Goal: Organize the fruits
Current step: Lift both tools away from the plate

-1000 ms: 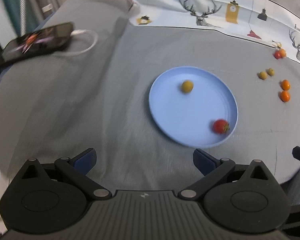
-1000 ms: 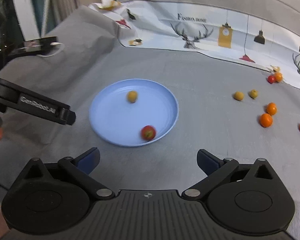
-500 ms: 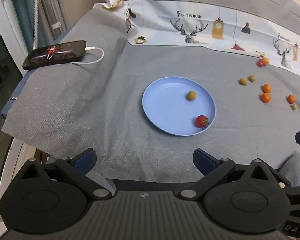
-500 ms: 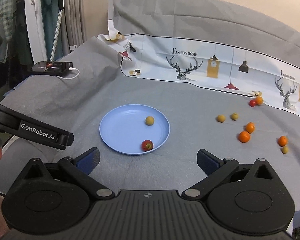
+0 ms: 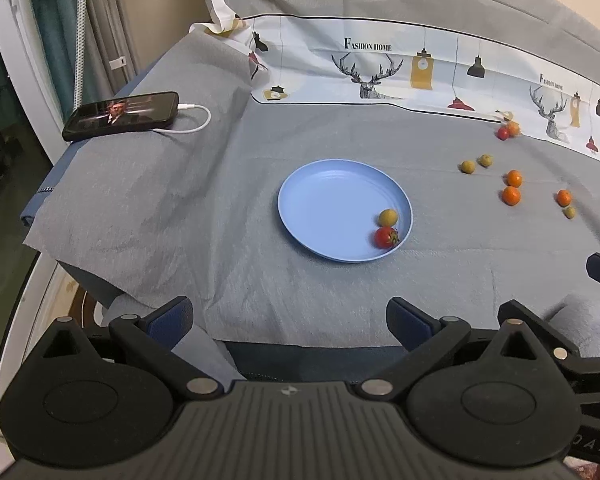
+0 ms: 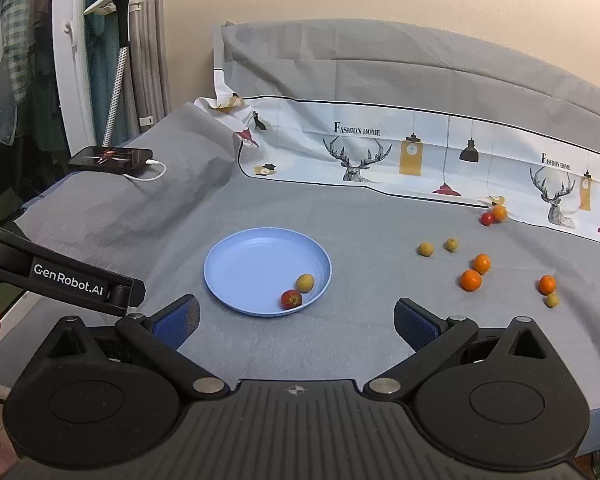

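A blue plate (image 5: 320, 200) lay near the middle of a table covered with a grey cloth (image 5: 160, 208), and everything else is placed here by that plate. On the plate, against its near right rim, a red tomato (image 5: 386, 237) and a yellow-green fruit (image 5: 388, 217) rested just beside each other. To the right of the plate, well apart from it, loose fruit sat scattered on the cloth: two yellow-green ones (image 6: 425, 249) close together, three small oranges (image 6: 471, 280) beyond them, another yellow-green one (image 6: 552, 300) just beside the rightmost orange, and farthest back a red tomato touching an orange fruit (image 6: 499, 212).

Behind the plate a white printed cloth (image 5: 380, 68) with deer heads, hanging lamps and the words "Fashion Home" ran across the back of the table, and grey cloth rose behind it against a beige wall (image 6: 380, 0). Far to the left of the plate and behind it, a phone (image 5: 121, 115) with a lit screen lay on the grey cloth, a white cable (image 5: 192, 120) plugged into it. Beyond the phone hung curtains and clothing (image 6: 4, 60) beside a white frame (image 6: 74, 64).

The left gripper (image 5: 289, 320) hovered in front of the plate off the near edge of the table, its fingers (image 5: 170, 314) spread wide and holding nothing. The right gripper (image 6: 296, 320) hung in front of the plate too, fingers (image 6: 416, 326) spread wide and empty.
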Motion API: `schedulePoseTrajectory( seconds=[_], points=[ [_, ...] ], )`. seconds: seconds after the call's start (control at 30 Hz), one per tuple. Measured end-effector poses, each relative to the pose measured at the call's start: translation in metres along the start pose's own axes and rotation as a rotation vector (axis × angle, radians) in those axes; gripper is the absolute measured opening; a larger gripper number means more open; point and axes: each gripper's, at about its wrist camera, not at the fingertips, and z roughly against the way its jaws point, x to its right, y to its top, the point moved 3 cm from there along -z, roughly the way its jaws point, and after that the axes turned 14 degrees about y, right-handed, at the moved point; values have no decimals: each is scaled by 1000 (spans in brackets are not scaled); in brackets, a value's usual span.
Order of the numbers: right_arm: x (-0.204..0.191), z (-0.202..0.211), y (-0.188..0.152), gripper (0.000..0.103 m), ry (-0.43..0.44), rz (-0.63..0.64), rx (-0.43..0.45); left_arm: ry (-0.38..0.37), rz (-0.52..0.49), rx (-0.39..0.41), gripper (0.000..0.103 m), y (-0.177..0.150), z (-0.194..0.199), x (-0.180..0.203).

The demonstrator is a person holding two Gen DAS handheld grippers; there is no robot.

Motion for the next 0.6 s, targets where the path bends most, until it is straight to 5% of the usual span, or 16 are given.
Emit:
schedulePoseTrajectory(
  seconds=[0.6],
  points=[
    [-6, -2, -1, 102, 9, 11, -14, -4, 0, -5, 103, -2, -3, -2]
  ],
)
